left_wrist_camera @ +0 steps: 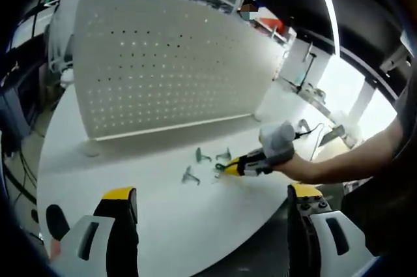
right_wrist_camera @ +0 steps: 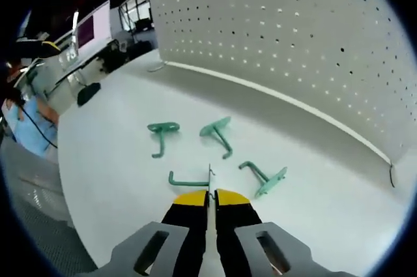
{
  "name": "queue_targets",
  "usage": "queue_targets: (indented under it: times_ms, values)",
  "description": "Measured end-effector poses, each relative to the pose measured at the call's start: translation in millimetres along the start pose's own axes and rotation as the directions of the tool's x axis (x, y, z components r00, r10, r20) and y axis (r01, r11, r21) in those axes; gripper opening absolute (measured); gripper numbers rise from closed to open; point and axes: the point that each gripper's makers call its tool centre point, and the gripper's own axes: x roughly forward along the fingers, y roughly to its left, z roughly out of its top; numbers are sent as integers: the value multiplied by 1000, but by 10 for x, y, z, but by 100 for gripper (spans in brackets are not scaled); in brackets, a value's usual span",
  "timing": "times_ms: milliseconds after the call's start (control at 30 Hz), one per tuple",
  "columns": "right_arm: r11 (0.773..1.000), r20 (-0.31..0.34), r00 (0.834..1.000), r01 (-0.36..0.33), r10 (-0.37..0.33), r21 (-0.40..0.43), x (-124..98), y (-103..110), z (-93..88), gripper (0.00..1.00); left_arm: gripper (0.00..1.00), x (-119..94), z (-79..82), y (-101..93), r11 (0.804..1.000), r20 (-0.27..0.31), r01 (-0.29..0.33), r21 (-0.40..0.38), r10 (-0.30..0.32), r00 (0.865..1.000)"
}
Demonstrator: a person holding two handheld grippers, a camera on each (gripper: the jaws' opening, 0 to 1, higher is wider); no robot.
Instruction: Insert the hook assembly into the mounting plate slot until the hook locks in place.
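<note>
Right tool (right_wrist_camera: 209, 193) pressed together on the thin plate end of a green hook (right_wrist_camera: 186, 181), its stem running leftward along the white bench (right_wrist_camera: 104, 153). Perforated mounting plate (right_wrist_camera: 293, 36) upright beyond, well apart. Left tool (left_wrist_camera: 212, 202) spread, holding nothing, farther back. Three more hooks (right_wrist_camera: 218, 132) just ahead.

Pegboard (right_wrist_camera: 293, 36): upright at the table's (right_wrist_camera: 111, 133) far side.
Hooks (right_wrist_camera: 218, 135): four on the table before it, near together.
</note>
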Motion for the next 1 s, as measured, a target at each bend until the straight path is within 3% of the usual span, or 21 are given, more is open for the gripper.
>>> queue_targets:
  times_ms: [267,733,1000]
  values:
    - [1000,13,1000,12,-12,28,-62,-54,50,1,97,3,9,-8,1000,3,3,1,-3,1000]
    - [997,114,992,52,-58,54,-370,-202,444,1,97,-1,72,-133,999,22,25,22,-25,999]
    - [993,186,978,82,-96,80,-659,-304,700,1,97,-31,54,-180,999,24,29,30,-29,999]
